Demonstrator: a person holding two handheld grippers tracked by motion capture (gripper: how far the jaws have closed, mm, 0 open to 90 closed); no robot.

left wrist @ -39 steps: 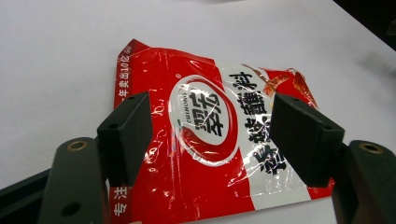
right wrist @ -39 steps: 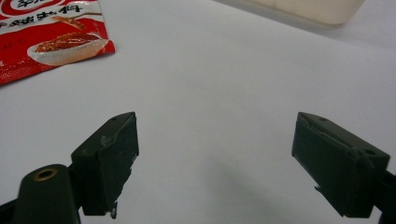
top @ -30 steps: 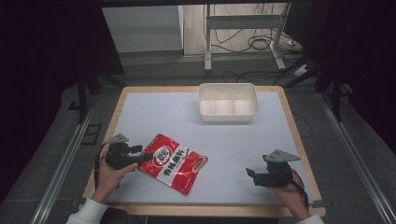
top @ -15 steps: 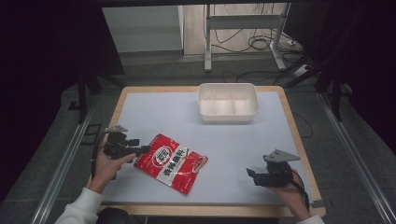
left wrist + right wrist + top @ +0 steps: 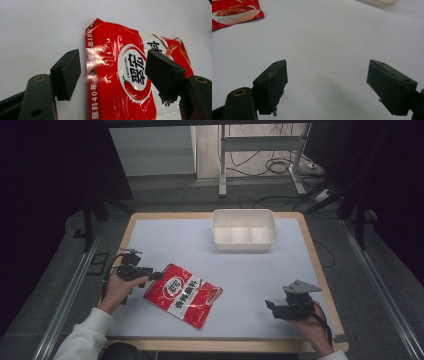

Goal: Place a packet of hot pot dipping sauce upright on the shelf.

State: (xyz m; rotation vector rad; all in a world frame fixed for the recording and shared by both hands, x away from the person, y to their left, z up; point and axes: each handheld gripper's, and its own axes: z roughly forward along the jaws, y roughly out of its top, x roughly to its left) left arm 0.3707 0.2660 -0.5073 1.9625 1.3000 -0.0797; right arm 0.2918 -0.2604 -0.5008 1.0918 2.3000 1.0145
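While the red seasoning packet [image 5: 183, 294] lies flat on the desk [image 5: 250, 265] in the lower middle of the high view, the left tongs [image 5: 156, 276] sit just at its upper left corner, jaws apart and holding nothing. In the left gripper view the packet [image 5: 130, 80] runs up between the two black jaws, its sealed edge with the punched hole nearer the left jaw, so the tongs straddle that end without pressing it. The packet's long axis slants from upper left to lower right in the high view, pointing away from the left tongs and roughly toward the right tongs [image 5: 270, 306]. Those rest well apart from it at the lower right, jaws also spread over bare desk, with a corner of the packet [image 5: 235, 11] at the upper left of the right gripper view. The left hand is plainly nearer; the likely next move is closing on that end. A white bin [image 5: 243, 230] stands at the far edge.
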